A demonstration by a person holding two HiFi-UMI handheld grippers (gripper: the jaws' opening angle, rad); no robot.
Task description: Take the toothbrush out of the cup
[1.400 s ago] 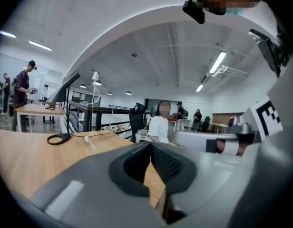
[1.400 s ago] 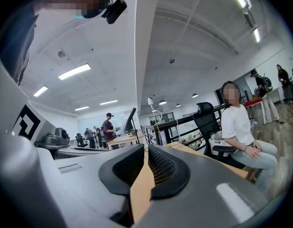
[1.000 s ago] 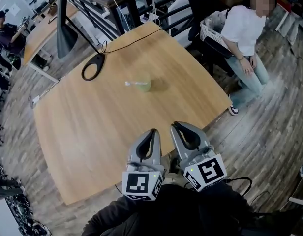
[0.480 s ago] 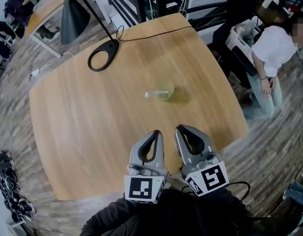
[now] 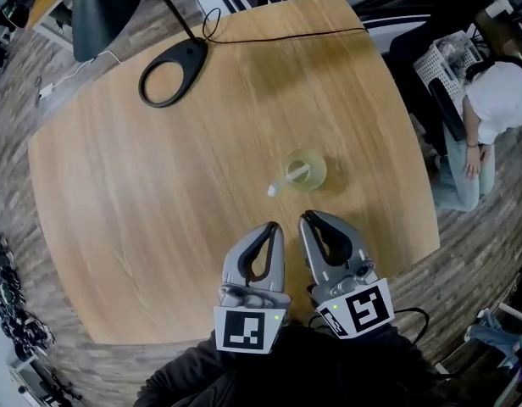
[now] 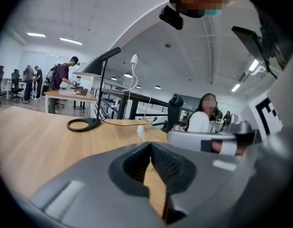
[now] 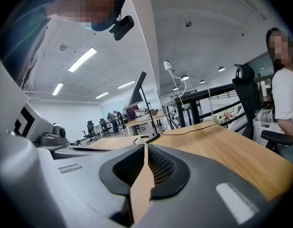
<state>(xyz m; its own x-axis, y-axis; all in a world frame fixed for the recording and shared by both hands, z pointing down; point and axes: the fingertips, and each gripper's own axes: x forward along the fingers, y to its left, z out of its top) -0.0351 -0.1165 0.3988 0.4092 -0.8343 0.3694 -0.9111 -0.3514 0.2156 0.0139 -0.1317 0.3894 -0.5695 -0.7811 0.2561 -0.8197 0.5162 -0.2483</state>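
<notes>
A translucent green cup (image 5: 306,170) stands upright on the wooden table (image 5: 151,202). A white toothbrush (image 5: 279,186) leans out of it toward me; in the left gripper view the toothbrush (image 6: 141,131) shows just beyond the jaw tips. My left gripper (image 5: 274,225) and right gripper (image 5: 304,217) sit side by side just short of the cup, over the table's near part. Both are shut with nothing between the jaws, as the left gripper (image 6: 150,144) and right gripper (image 7: 145,145) show in their own views. Neither touches the cup or the brush.
A black desk lamp with a ring base (image 5: 171,73) and dark shade (image 5: 104,2) stands at the far left. Its cable (image 5: 286,36) runs along the far edge. A seated person (image 5: 498,108) and a white basket (image 5: 447,58) are beyond the right edge.
Both grippers have moved forward over the table, so the cup now lies just ahead of their tips. Both stayed shut. The cup and toothbrush have not been touched.
</notes>
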